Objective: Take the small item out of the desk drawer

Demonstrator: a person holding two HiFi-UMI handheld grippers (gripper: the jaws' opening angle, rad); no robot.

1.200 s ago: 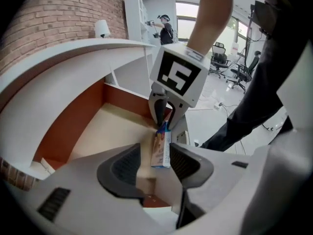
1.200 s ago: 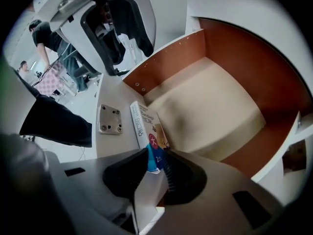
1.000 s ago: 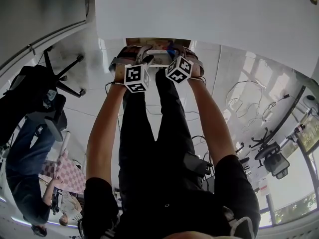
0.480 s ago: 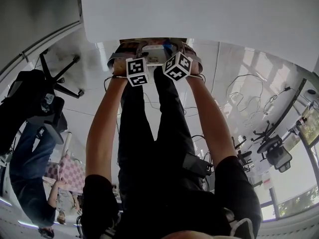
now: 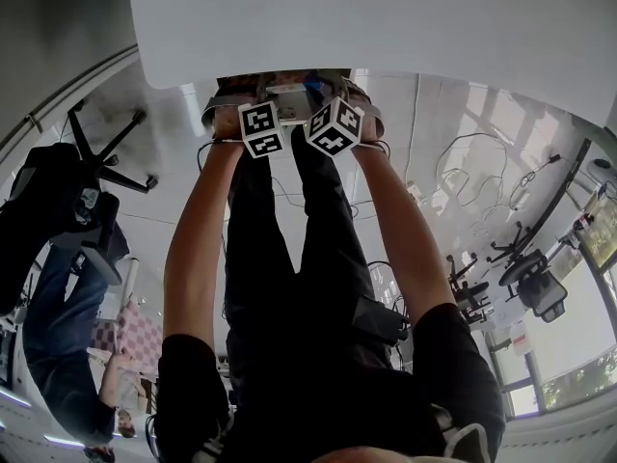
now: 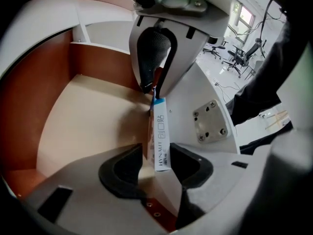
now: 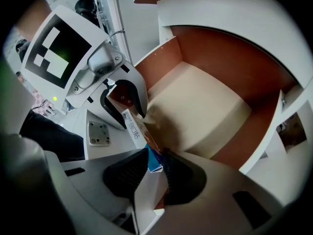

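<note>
The small box (image 6: 159, 131), white with a blue end and printed lettering, hangs over the open drawer (image 6: 83, 126), held at both ends. In the left gripper view my left gripper (image 6: 156, 163) is shut on its near end, and the right gripper's black fingers (image 6: 146, 58) clamp its far end. The right gripper view mirrors this: my right gripper (image 7: 155, 168) is shut on the blue end of the box (image 7: 139, 133), and the left gripper's fingers (image 7: 139, 94) grip the other end. The drawer (image 7: 205, 106) has a pale floor and red-brown walls. In the head view both marker cubes (image 5: 264, 129) (image 5: 334, 127) sit side by side at the desk's edge.
The white desk top (image 5: 386, 17) overhangs the drawer and hides most of it in the head view. The drawer floor shows nothing else on it. Black office chairs (image 5: 67, 201) (image 5: 525, 287) and cables (image 5: 463, 181) stand on the glossy floor around my legs.
Both grippers, still together, have shifted slightly toward the desk edge in the head view. The desk top now covers more of the drawer.
</note>
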